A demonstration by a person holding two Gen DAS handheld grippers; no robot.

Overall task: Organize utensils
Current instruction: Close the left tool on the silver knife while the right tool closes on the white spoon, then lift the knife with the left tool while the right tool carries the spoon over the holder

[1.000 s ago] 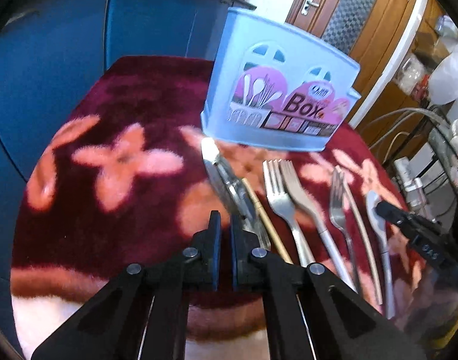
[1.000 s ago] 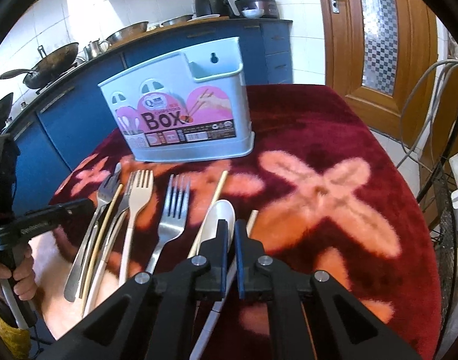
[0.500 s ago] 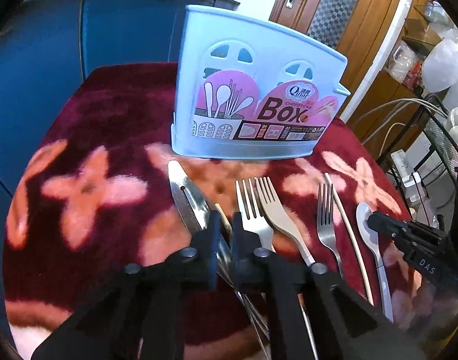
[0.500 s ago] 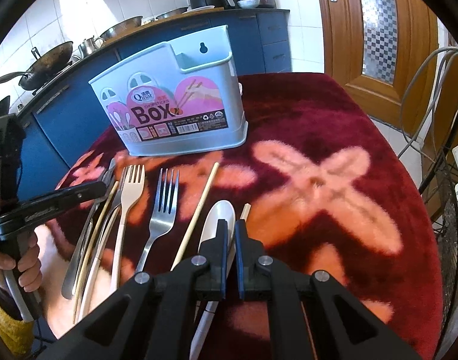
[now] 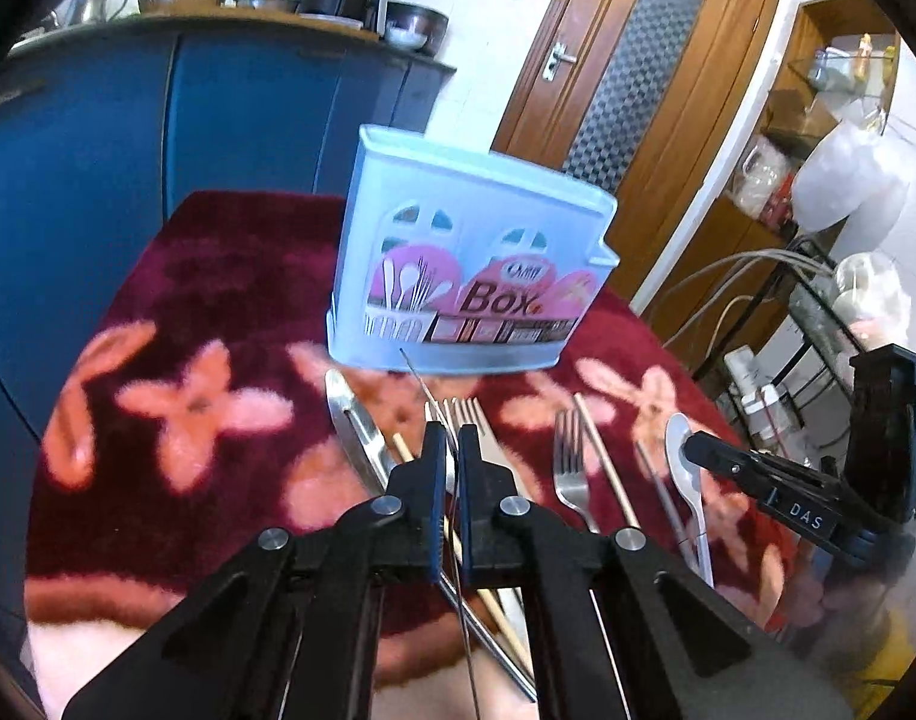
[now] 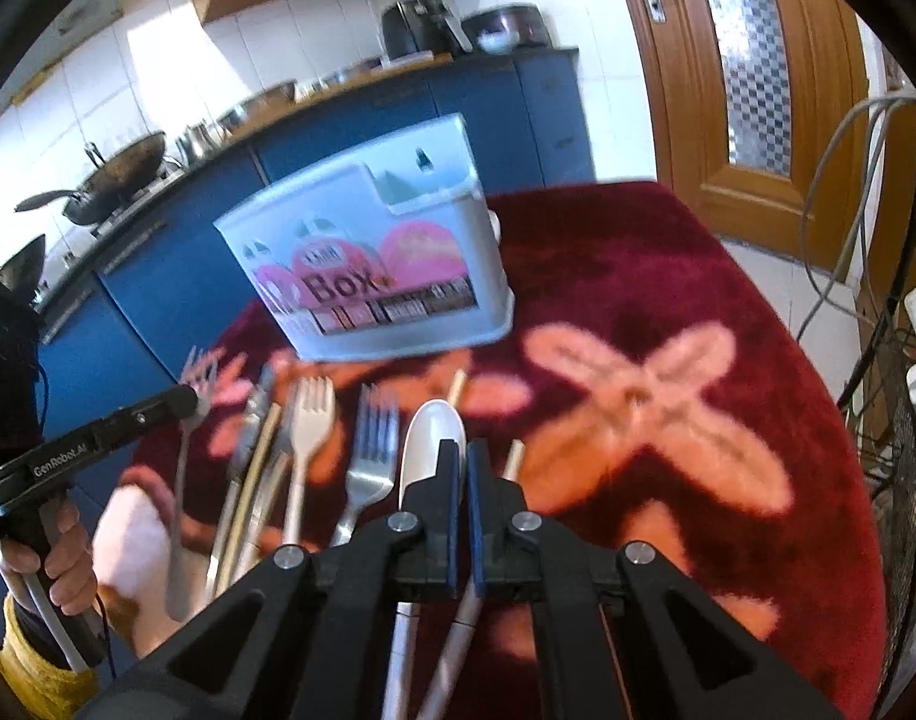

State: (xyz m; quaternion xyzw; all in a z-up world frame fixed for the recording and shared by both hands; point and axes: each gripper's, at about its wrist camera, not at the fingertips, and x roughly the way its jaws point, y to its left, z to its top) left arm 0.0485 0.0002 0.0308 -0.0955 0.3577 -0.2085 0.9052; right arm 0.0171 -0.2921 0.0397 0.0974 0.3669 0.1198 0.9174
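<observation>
A pale blue utensil box (image 5: 476, 276) (image 6: 374, 276) stands upright at the back of the table. My left gripper (image 5: 452, 450) (image 6: 185, 399) is shut on a silver fork (image 6: 201, 369), lifted off the cloth and seen edge-on as a thin line (image 5: 411, 369) in the left wrist view. My right gripper (image 6: 464, 462) (image 5: 689, 450) is shut on a white spoon (image 6: 431, 432) (image 5: 676, 435), whose bowl sticks out past the fingertips. A knife (image 5: 353, 426), a beige fork (image 6: 314, 414), a silver fork (image 6: 374, 438) (image 5: 569, 468) and chopsticks (image 5: 602, 468) lie in a row on the cloth.
A dark red floral cloth (image 6: 638, 312) covers the table. Blue cabinets (image 5: 218, 120) stand behind it, with a wooden door (image 5: 626, 60) to the right. Cables and a wire rack (image 6: 878, 360) crowd the right edge. A hand (image 6: 50, 564) holds the left gripper's handle.
The left gripper has risen and the fork has come up off the cloth between its fingers. The right gripper has tilted slightly, and the spoon has stayed at its fingertips.
</observation>
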